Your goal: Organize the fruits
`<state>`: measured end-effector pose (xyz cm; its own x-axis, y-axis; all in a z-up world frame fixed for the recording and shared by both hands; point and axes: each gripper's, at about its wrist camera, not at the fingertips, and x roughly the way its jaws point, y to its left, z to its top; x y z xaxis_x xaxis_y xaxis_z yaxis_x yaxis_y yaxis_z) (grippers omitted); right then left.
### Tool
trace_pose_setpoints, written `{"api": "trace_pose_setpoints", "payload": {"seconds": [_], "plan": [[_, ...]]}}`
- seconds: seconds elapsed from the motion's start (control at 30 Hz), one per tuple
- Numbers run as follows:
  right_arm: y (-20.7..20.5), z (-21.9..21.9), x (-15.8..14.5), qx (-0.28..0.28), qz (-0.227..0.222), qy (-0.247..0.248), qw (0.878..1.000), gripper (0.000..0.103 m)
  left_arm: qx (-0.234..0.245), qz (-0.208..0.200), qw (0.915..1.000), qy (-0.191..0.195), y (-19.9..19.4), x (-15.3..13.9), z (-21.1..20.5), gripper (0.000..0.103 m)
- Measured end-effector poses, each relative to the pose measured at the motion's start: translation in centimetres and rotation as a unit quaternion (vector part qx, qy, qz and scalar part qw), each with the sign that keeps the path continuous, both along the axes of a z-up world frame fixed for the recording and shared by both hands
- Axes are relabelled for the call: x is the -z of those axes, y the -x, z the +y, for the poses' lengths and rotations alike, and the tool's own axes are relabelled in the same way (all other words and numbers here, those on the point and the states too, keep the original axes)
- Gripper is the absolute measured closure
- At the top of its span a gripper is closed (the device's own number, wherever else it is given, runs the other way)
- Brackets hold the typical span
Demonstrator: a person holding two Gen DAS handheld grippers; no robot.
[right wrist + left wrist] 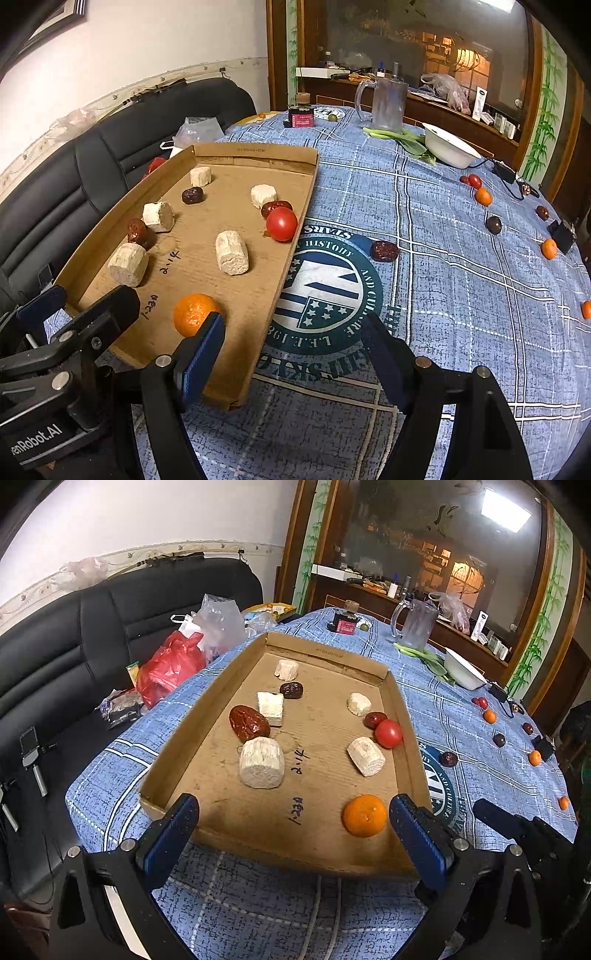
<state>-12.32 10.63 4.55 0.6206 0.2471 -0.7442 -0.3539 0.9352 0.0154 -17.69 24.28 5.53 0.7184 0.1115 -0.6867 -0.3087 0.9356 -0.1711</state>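
Our left gripper [293, 821] and right gripper [291, 354] both gape wide, holding nothing. An orange [365, 815] already lies in the near right corner of the cardboard tray [295, 236]. We judge collecting half done; next comes the date [384, 251] right of the tray (farther fruits look small, hard to identify).

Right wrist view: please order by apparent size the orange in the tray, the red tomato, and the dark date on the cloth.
1. Orange, though nearest the camera.
2. Tomato.
3. Date.
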Motion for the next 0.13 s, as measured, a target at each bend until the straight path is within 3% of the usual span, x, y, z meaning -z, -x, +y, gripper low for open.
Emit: {"api": "trace_pose_setpoints", "payload": {"seconds": [0.13], "plan": [[-0.06,-0.03,-0.02,0.0,0.0,-0.002,1.0,0.023,0.0,0.001,1.0,0.0,0.0,-0.01,-0.01,0.0]]}}
